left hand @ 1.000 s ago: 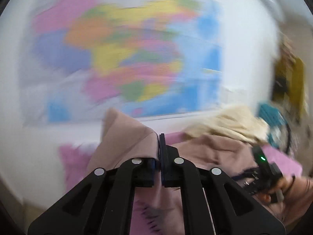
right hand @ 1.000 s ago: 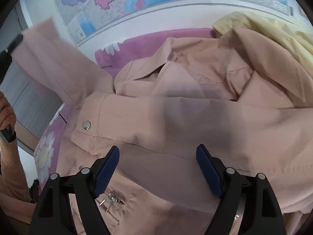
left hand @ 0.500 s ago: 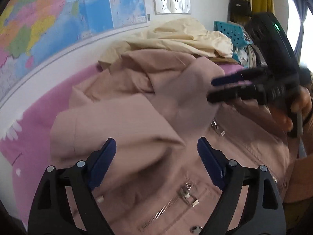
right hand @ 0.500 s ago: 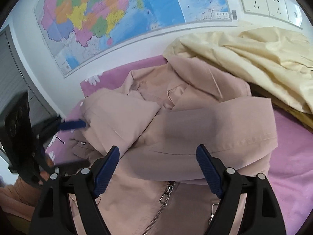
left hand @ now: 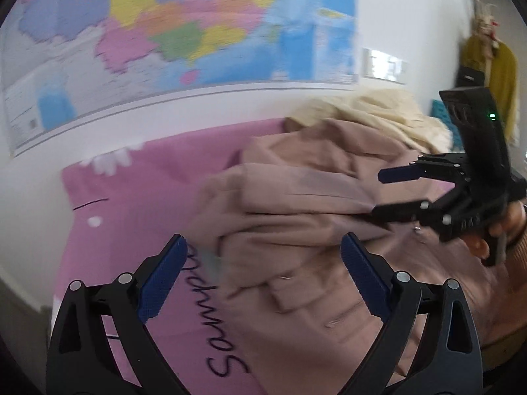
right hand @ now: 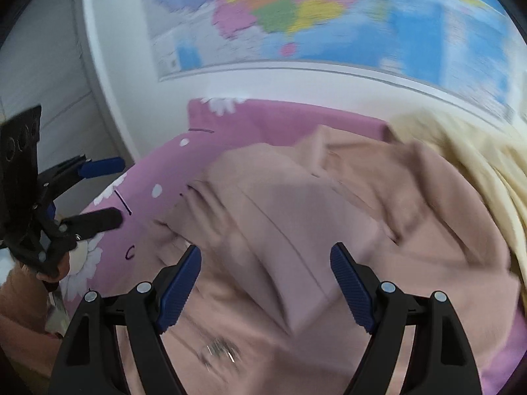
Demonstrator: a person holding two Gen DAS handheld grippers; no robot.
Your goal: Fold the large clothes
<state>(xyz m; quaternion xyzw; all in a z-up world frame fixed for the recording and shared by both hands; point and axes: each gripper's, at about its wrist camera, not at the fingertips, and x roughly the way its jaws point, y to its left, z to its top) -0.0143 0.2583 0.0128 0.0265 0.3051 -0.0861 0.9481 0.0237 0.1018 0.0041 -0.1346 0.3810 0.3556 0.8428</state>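
A dusty-pink zip jacket [left hand: 306, 210] lies bunched on a pink flowered sheet [left hand: 138, 197], its sleeves folded across the body. It also fills the right wrist view [right hand: 296, 217]. My left gripper [left hand: 263, 283] is open and empty, above the jacket's left edge and the sheet. My right gripper [right hand: 265, 286] is open and empty, just above the jacket's middle. The right gripper shows at the right of the left wrist view [left hand: 382, 194], open. The left gripper shows at the left of the right wrist view [right hand: 115, 194], open over the sheet.
A cream garment [left hand: 378, 115] lies heaped behind the jacket, also in the right wrist view [right hand: 461, 151]. A coloured wall map [left hand: 164, 33] hangs behind the bed. Wall sockets [left hand: 383, 65] and a hanging mustard garment [left hand: 497, 75] are at right.
One second ago my left gripper was shut on the jacket's sleeve, lifted. It has since let go and opened. Both grippers now hover open over the jacket, cameras swung left.
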